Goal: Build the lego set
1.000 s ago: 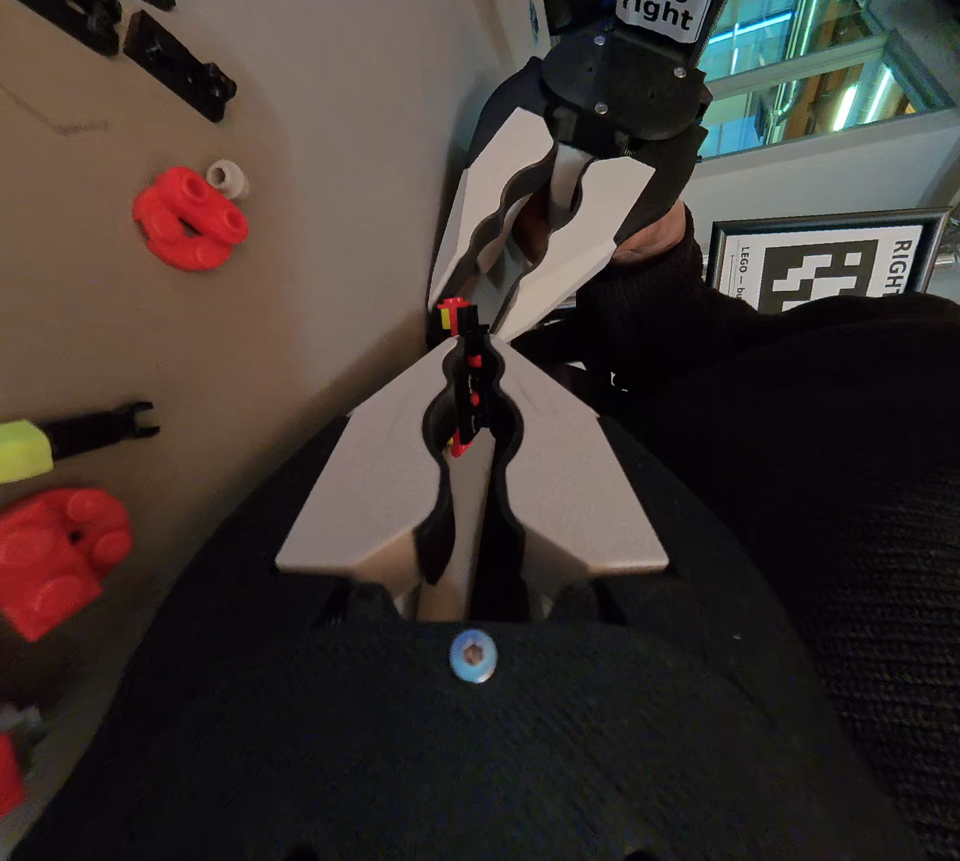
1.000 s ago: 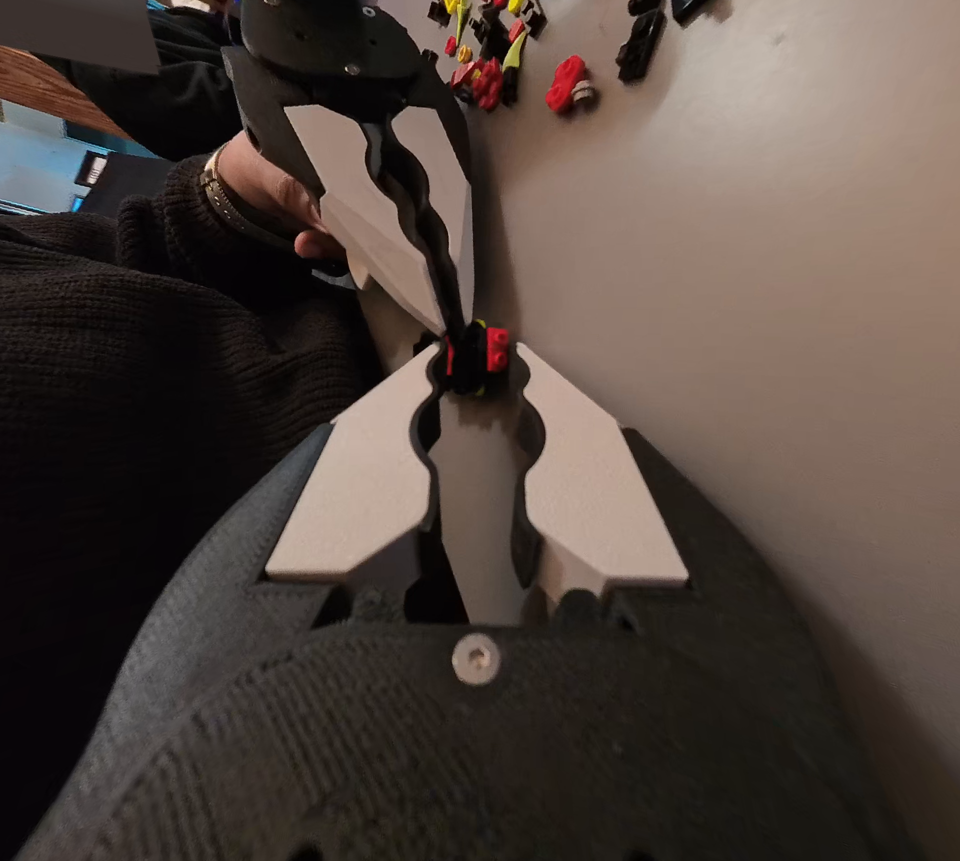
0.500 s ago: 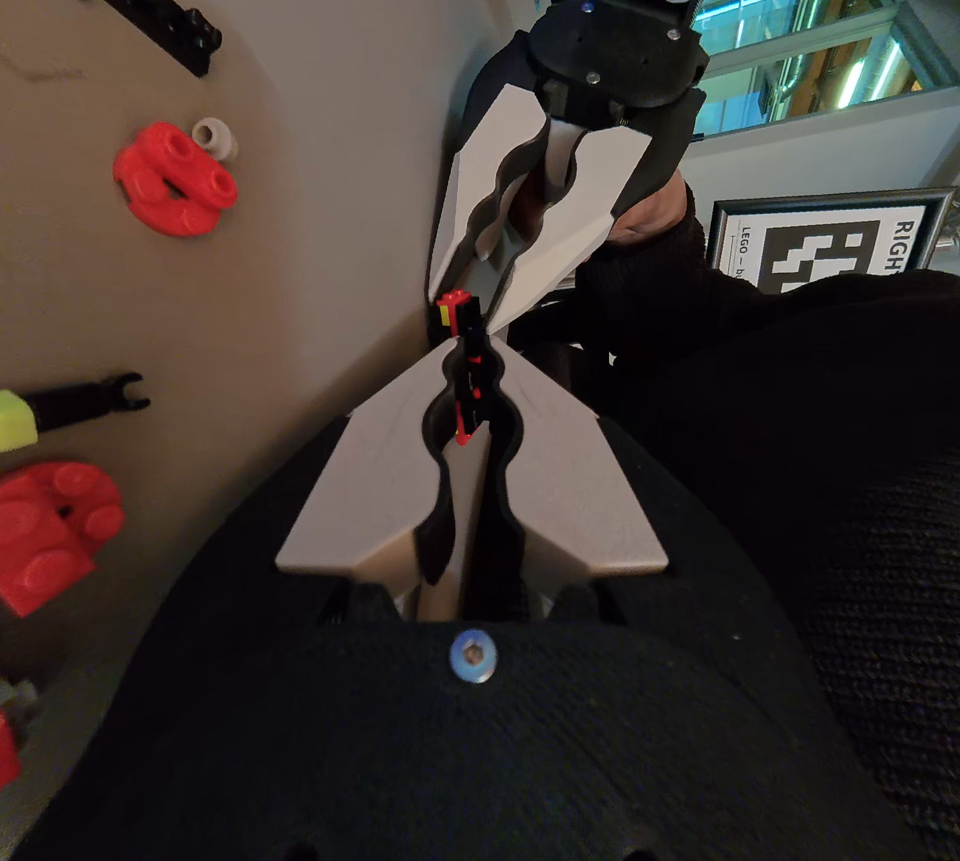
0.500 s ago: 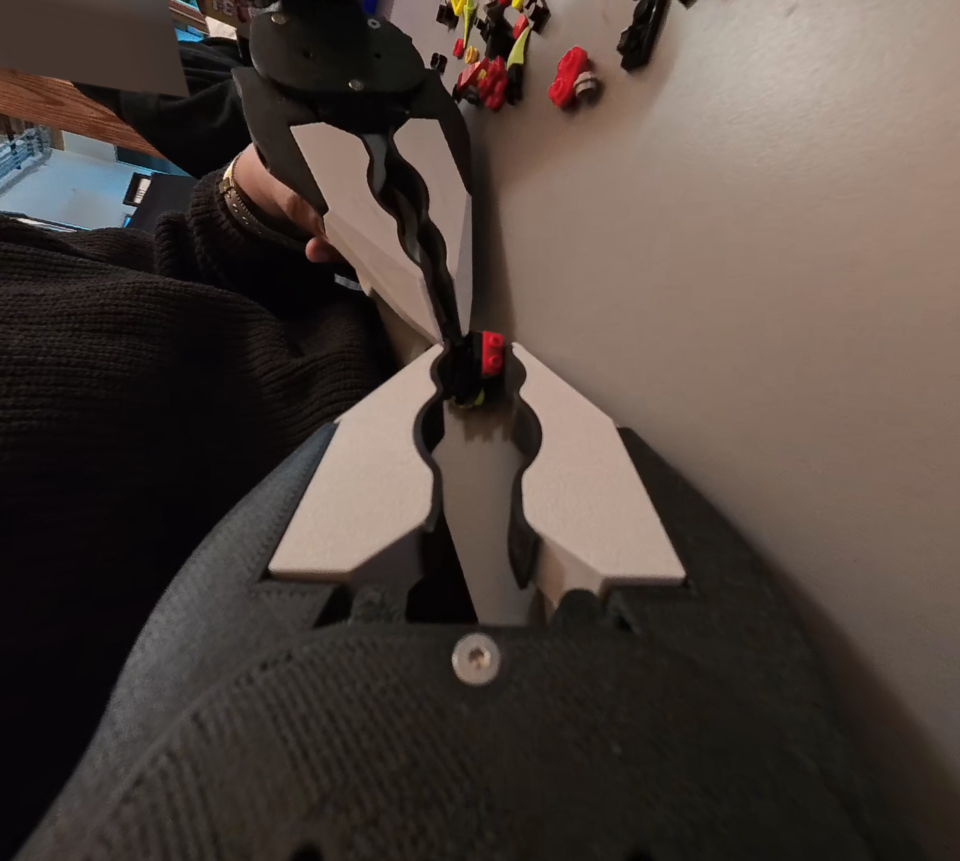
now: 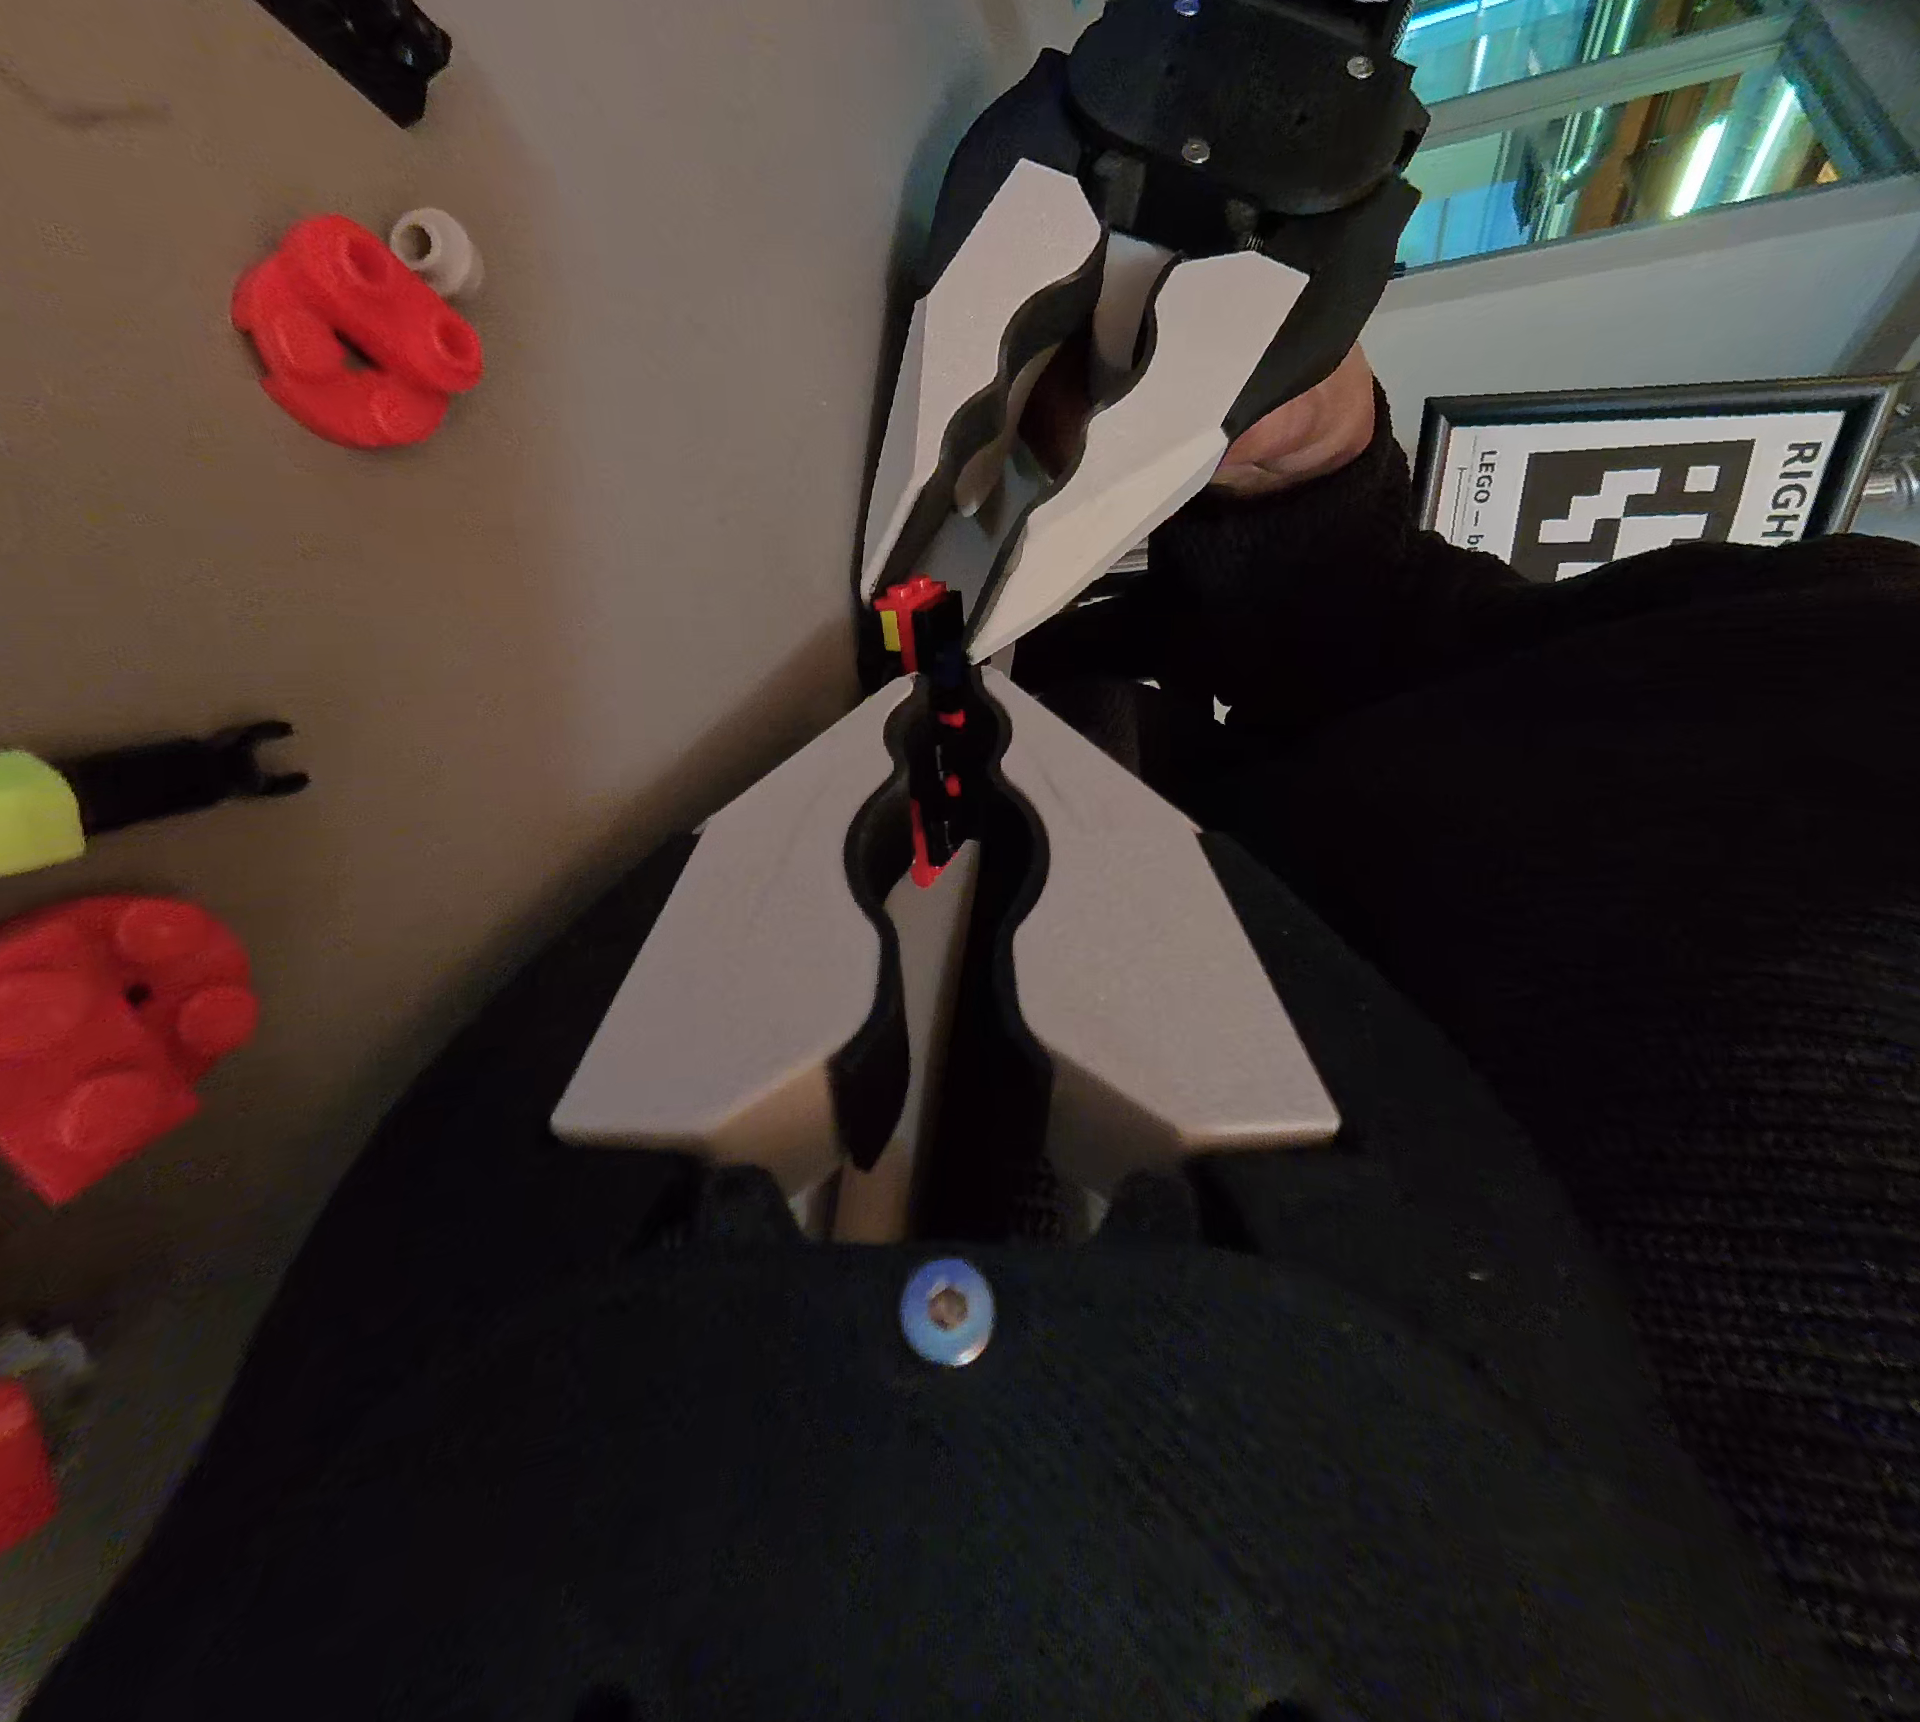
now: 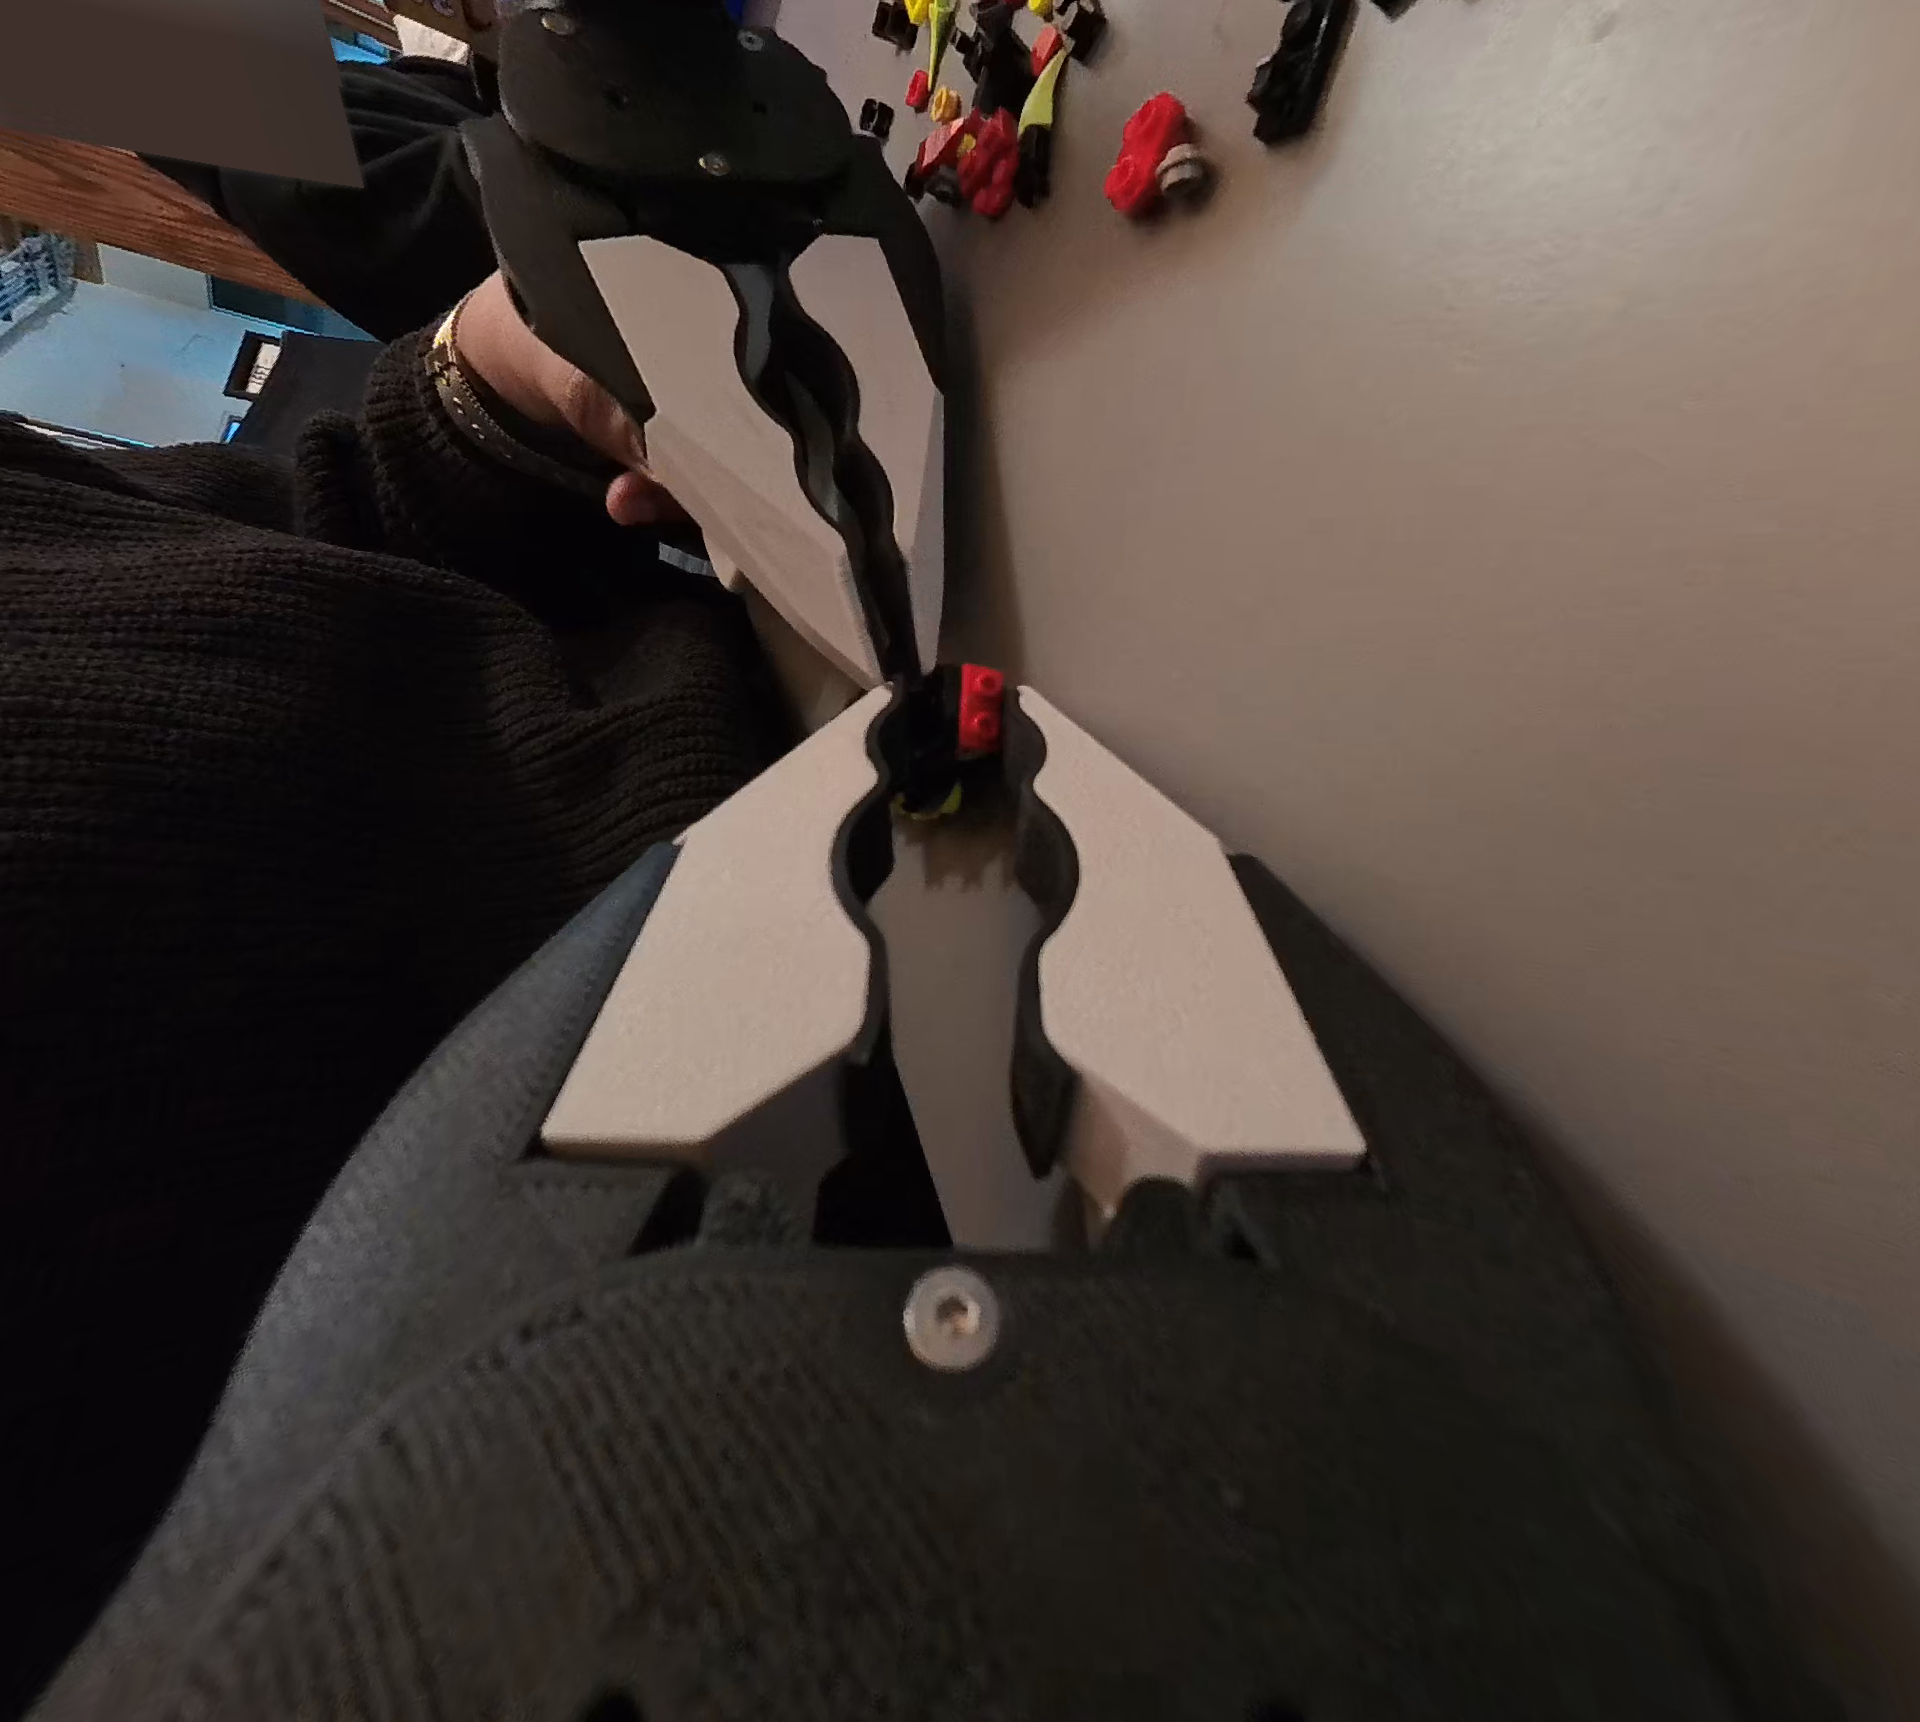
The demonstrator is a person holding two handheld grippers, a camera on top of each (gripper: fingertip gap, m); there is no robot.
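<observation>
1. two grippers meet tip to tip over the table [image 6: 1455,529], and both close on one small brick build [image 5: 930,633]; i cannot make out its full shape, since the fingers cover most of it.
2. from the left wrist view, my left gripper [image 5: 940,696] is pinched nearly together on a thin black strip with red bits that runs back into the gap between its fingers; the strip's far end is hidden by the tips.
3. the right gripper [image 5: 925,623] comes in from above in that view, its tips on either side of the red, yellow and black end of the build. the contact on the far finger is hard to see.
4. from the right wrist view, the right gripper [image 6: 951,716] is narrowly parted around the black part with the red brick [image 6: 980,708] on its right side; a bit of yellow-green shows below, blurred.
5. the left gripper [image 6: 899,670] shows as closed, its tips reaching the build's black edge.
6. loose pieces [image 6: 1039,62] lie well apart on the table; red ones [image 5: 353,332] at the left wrist view's edge are partly cut off.
7. a dark knit sleeve [image 6: 260,685] fills the side.
</observation>
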